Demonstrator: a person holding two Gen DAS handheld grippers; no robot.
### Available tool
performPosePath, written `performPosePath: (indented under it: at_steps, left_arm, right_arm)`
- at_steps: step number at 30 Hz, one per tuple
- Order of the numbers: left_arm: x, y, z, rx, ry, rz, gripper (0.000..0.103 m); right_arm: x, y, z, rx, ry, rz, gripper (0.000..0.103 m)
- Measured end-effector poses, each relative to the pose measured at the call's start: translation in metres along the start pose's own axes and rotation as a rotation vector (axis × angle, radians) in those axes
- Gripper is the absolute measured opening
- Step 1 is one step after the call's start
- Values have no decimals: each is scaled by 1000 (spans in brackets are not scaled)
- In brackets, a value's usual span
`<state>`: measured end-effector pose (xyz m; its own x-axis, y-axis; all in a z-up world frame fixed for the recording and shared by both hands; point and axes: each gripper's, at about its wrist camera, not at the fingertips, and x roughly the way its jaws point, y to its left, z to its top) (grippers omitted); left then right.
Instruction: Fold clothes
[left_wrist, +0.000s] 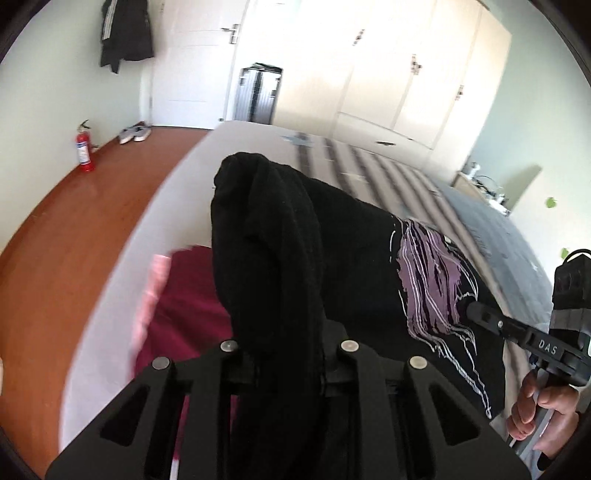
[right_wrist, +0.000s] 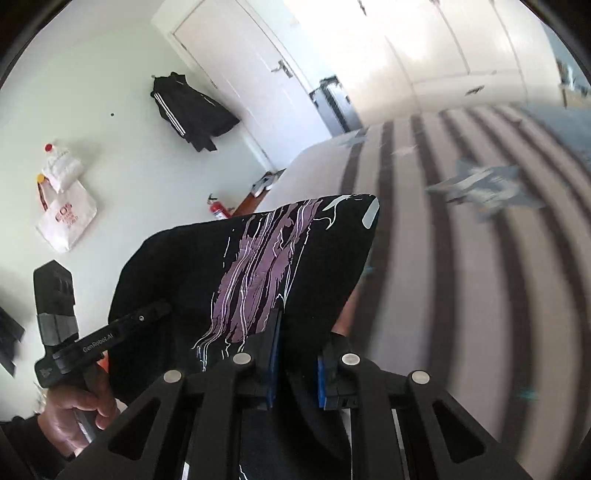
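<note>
The left tongs (left_wrist: 284, 354) are clenched on a bunched fold of the black T-shirt (left_wrist: 332, 251), and the right tongs (right_wrist: 295, 354) grip its printed edge, so the garment hangs lifted between them above the striped bed (right_wrist: 461, 295). The cloth looks light, limp and prone to sagging; I judge it best held at seams or corners, kept taut. A maroon garment (left_wrist: 184, 295) lies on the bed below.
</note>
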<state>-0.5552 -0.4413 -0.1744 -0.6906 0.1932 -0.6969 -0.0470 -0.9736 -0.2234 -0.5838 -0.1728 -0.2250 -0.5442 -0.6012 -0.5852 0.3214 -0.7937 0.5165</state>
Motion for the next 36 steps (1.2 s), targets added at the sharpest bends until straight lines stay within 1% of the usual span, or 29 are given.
performPosePath:
  at_steps: [2,4,6,8,10,13,15,17,18,19,20,21,22,23,24,26,28,30,31,32,33,34,35,36]
  left_arm:
    - [11,21,-6,1,18,8,17]
    - [24,44,-5,-15,40,3,17]
    - [32,53,-8,-17,60,4,17]
    - [27,70,-14,-27,60,6,17]
    - [27,72,-18,-37,56,6,17]
    - [29,73,-23,-35,58,7,18]
    - [33,79,-27,-61,66,6,18]
    - [38,80,-32,-53,73,22,19]
    - [43,81,-34,-52,80,34,22]
    - [50,83,-34,-55,89,47,30]
    - [54,86,-35,-67,92,58,38]
    - [53,90,-36,-93,86,69,42]
    - [50,94,-36,-124,75,82,55]
    - [44,99,-36,-156,60,90,60]
    - [37,105,-36,-189,41,95,63]
    - [19,117,-36,-243,-3,127,71]
    - [-2,126,-35,-282,-62,176,72]
    - [-30,128,-31,-293,-150,249,73]
    - [-40,124,-28,-270,-194,277,73]
    - [-49,117,-25,-230,-236,299,71]
    - [-50,106,-22,-175,-252,308,65]
    - [-45,94,-17,-112,-249,306,39]
    - [-41,81,-12,-49,-245,304,18]
    - [-33,71,-9,-13,-235,283,11]
  right_arm:
    - [29,11,-1,-6,10,-9,13]
    - [50,17,-3,-14,16,-26,13]
    - [62,18,-9,6,31,-37,13]
    - [67,20,-18,10,39,-44,13]
    - [71,19,-26,8,48,-42,13]
    - [82,14,-26,1,54,-53,13]
    - [87,12,-27,-2,59,-61,14]
    - [91,10,-28,-16,69,-71,14]
    - [91,8,-30,-14,75,-72,16]
    - [91,4,-33,-11,81,-72,18]
    - [91,1,-36,-7,88,-72,23]
    - [88,-2,-37,2,91,-72,32]
    - [84,-6,-37,16,91,-71,38]
    - [76,-10,-35,28,86,-75,46]
    - [66,-14,-34,37,77,-82,46]
    - [45,-21,-29,47,47,-106,46]
    - [19,-27,-22,33,-11,-152,46]
    - [4,-30,-15,4,-45,-208,46]
    - [1,-29,-12,-14,-57,-238,46]
    - [-2,-28,-9,-33,-69,-269,46]
    - [-3,-24,-6,-56,-84,-294,46]
    - [-2,-18,-4,-82,-101,-315,46]
    - [2,-10,-2,-108,-113,-330,46]
    - [7,0,-2,-133,-120,-341,43]
